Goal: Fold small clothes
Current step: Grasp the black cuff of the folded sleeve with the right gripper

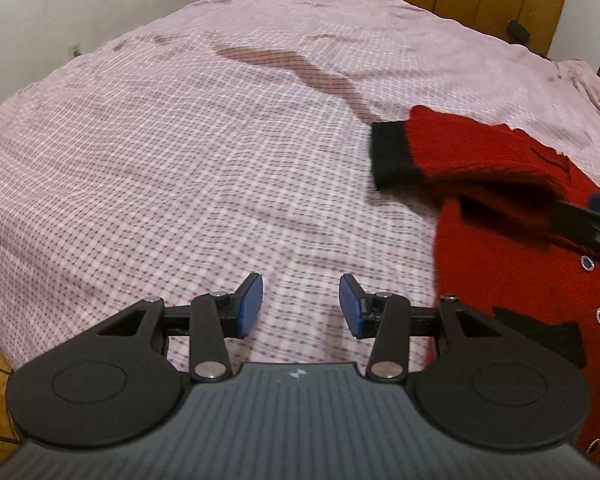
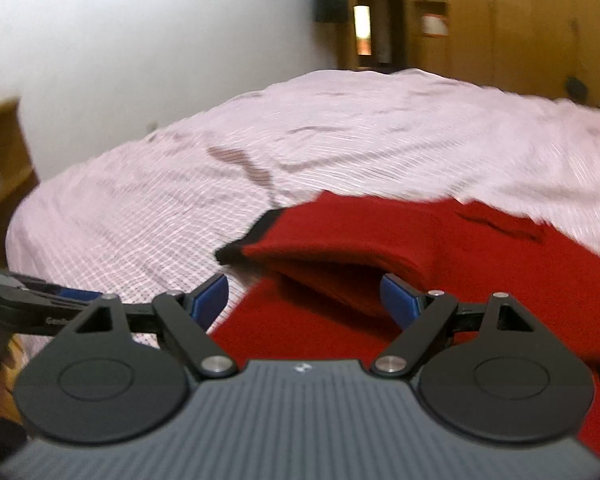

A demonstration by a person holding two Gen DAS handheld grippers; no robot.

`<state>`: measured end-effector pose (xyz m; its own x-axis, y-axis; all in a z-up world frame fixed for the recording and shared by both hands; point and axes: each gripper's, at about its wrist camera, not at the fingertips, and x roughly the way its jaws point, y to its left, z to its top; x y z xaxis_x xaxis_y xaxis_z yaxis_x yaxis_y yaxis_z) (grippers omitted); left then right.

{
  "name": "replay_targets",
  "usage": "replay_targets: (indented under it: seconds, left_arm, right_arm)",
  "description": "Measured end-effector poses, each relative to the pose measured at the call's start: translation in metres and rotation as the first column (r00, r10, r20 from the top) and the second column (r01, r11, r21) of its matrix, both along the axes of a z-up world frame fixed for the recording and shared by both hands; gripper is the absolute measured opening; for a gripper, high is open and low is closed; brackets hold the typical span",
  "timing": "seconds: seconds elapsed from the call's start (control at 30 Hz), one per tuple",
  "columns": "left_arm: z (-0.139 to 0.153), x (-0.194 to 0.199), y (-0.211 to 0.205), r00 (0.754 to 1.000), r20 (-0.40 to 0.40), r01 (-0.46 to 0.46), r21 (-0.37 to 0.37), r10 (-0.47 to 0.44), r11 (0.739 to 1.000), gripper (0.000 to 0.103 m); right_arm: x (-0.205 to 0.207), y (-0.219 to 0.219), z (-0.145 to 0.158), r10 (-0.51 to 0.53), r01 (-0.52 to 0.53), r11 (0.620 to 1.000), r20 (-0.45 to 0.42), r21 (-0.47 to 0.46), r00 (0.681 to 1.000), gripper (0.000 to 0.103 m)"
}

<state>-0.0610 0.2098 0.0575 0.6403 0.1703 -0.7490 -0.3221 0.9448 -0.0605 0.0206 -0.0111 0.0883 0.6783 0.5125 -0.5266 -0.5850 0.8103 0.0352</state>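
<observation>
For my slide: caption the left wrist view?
Open left claw above checked bedsheet, red cardigan alongside.

Both fisheye views look forward and down from close above the pink checked bedsheet (image 1: 180, 160). The left sits left of the red knitted cardigan with black cuffs (image 1: 500, 232); the right over it. Both share these and the wooden wardrobe (image 2: 520, 20).

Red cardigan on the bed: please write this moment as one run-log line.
red cardigan: on bed, sleeve folded over | left hand-held gripper: open, empty | right hand-held gripper: open, over cardigan
</observation>
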Motion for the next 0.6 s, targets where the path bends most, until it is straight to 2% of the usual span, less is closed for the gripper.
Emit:
replay_targets:
  seconds: [0.13,0.23,0.4,0.6]
  left_arm:
    - [-0.002,-0.002,0.011,1.0,-0.001,-0.021,-0.013,0.021,1.0,0.051]
    - [-0.003,-0.003,0.018,1.0,0.001,-0.027,-0.021,0.027,0.999,0.051]
    - [-0.004,-0.004,0.026,0.999,0.006,-0.031,-0.04,0.032,0.999,0.05]
    - [-0.008,-0.003,0.034,0.999,0.012,-0.033,-0.066,0.034,0.997,0.051]
  right_arm:
    - [0.011,0.035,-0.003,0.065,-0.06,0.991,0.039,-0.119,0.997,0.085]
    - [0.02,0.06,-0.011,0.112,-0.092,0.968,0.072,-0.233,0.991,0.085]
    - [0.03,0.097,-0.029,0.182,-0.112,0.89,0.12,-0.442,0.976,0.085]
    - [0.037,0.126,-0.048,0.261,-0.123,0.809,0.163,-0.575,0.952,0.085]
